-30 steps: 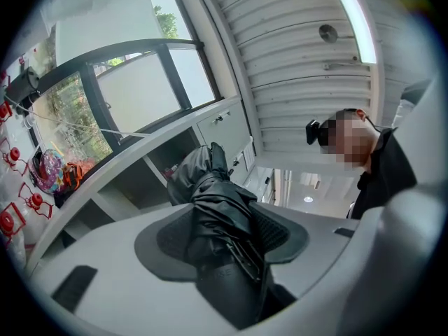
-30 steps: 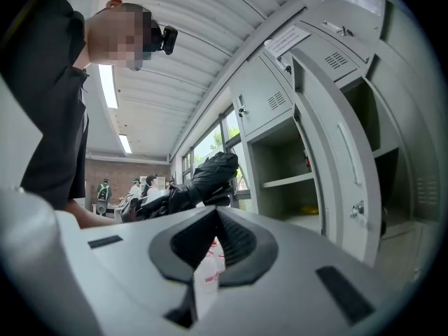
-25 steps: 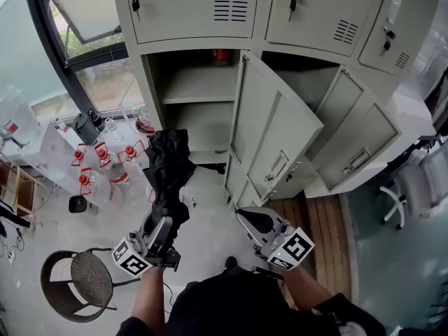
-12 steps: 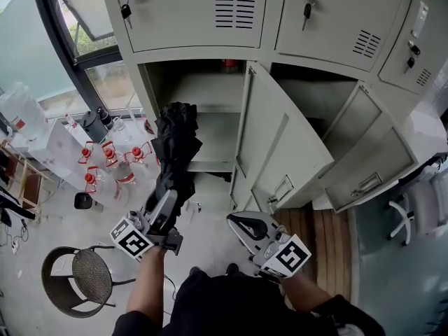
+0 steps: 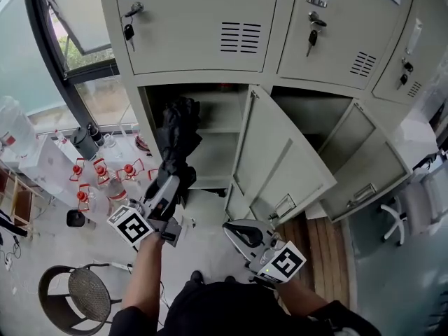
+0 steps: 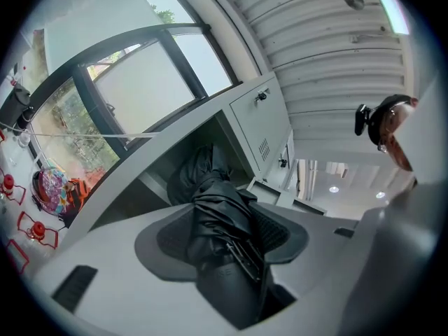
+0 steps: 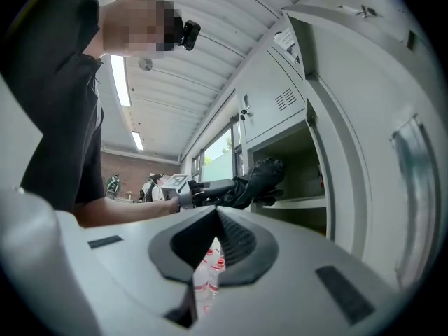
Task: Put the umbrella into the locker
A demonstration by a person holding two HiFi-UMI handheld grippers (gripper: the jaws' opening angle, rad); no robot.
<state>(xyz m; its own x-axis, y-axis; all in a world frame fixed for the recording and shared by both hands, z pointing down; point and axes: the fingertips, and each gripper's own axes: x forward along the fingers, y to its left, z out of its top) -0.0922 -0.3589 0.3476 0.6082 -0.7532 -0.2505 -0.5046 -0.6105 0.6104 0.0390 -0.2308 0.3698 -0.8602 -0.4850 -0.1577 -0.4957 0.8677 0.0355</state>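
Now | left fingers (image 5: 164, 193) clamped on umbrella (image 5: 179, 128) | right fingers (image 5: 246, 231) pressed together, empty | risk: loose cloth may snag locker (image 5: 203, 26) shelf (image 5: 220, 131), upper centre

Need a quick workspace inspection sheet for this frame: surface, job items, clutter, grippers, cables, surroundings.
surface: pale floor; wooden boards at right.
job's things: black folded umbrella, its far end at the mouth of the open locker compartment; door swung wide.
clutter: red-capped bottles; round chair.
grippers: left gripper shut on the umbrella; right gripper shut, empty, low by the door.
cables: nothing clearly seen.
surroundings: window at left; keys hang in the upper locker doors.
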